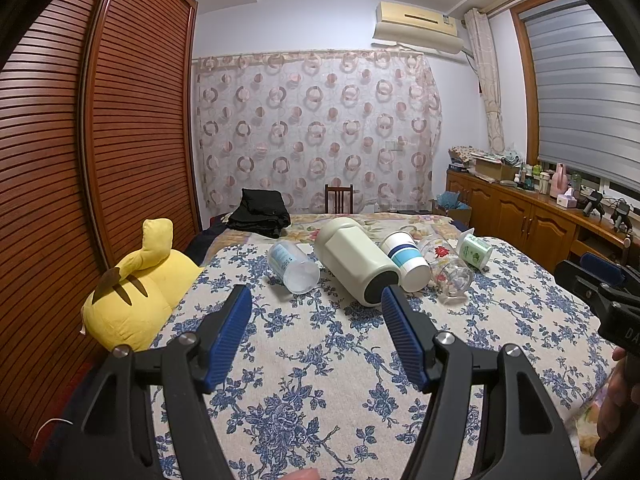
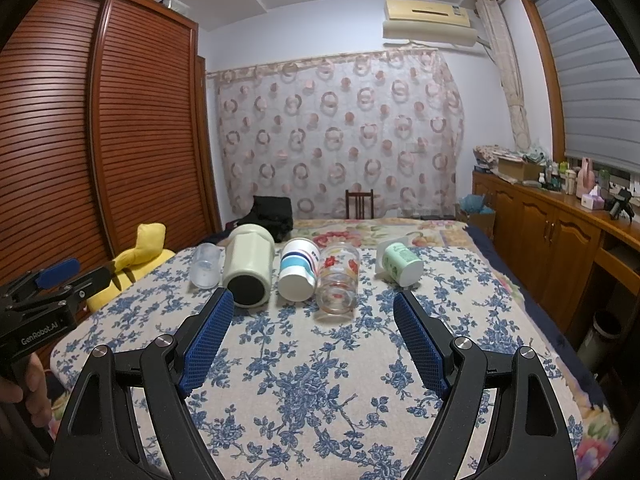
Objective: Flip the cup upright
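Cups, five of them, lie on their sides in a row on the bed (image 2: 320, 380), all ahead of both tools and none touched yet. Right tool (image 2: 313, 302): jaws spread wide, nothing between them, hovering short of the row and roughly in line with the striped cup (image 2: 297, 270) and the flowered glass (image 2: 338, 280). Left tool (image 1: 316, 294): jaws likewise apart and empty, aimed between the clear plastic cup (image 1: 294, 266) and the large cream cup (image 1: 354, 266). Green printed cup (image 2: 400, 264) lies apart at the right end. Risks, as judged from this layout: (1) cream cup, striped cup and glass lie very close, possibly touching; the view does not settle it. A finger pushed into that gap would likely shove a neighbour, and round bodies on their sides roll readily. (2) Bedspread over mattress is soft and uneven; a cup set on its base here may tip again on release, especially the tall cream one. (3) Glass is smooth and hard; a grip near the rim could slip during rotation, and a pinch on thin plastic could deform the clear cup. (4) Both tools approach the same short row; they could collide if they converge on adjacent cups. (5) Yellow plush toy (image 1: 136, 284) sits just beyond the left end of the row.
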A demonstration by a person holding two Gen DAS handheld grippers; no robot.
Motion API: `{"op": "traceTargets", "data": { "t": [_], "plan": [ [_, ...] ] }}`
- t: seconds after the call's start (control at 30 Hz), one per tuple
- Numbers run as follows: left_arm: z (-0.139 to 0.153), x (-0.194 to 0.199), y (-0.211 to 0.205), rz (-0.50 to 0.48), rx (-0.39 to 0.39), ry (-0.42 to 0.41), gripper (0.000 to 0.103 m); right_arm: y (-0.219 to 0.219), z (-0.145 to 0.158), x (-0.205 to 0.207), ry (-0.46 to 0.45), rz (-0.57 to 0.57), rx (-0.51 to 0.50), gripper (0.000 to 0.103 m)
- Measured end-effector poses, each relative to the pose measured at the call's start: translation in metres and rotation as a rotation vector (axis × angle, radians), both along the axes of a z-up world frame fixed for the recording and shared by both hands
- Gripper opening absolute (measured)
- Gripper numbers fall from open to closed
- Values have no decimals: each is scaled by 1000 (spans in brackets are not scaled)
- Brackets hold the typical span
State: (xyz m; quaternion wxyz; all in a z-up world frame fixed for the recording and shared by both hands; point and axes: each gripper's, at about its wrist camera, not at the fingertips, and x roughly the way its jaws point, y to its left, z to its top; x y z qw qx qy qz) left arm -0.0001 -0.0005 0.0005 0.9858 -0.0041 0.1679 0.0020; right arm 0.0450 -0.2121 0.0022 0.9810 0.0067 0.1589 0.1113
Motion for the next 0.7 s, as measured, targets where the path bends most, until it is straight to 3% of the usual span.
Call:
{"op": "traceTargets", "data": {
  "t": [0.7],
  "plan": [
    [0, 0, 0, -1, 0, 1, 67, 0, 0, 1, -1, 1, -1, 84]
  ]
}}
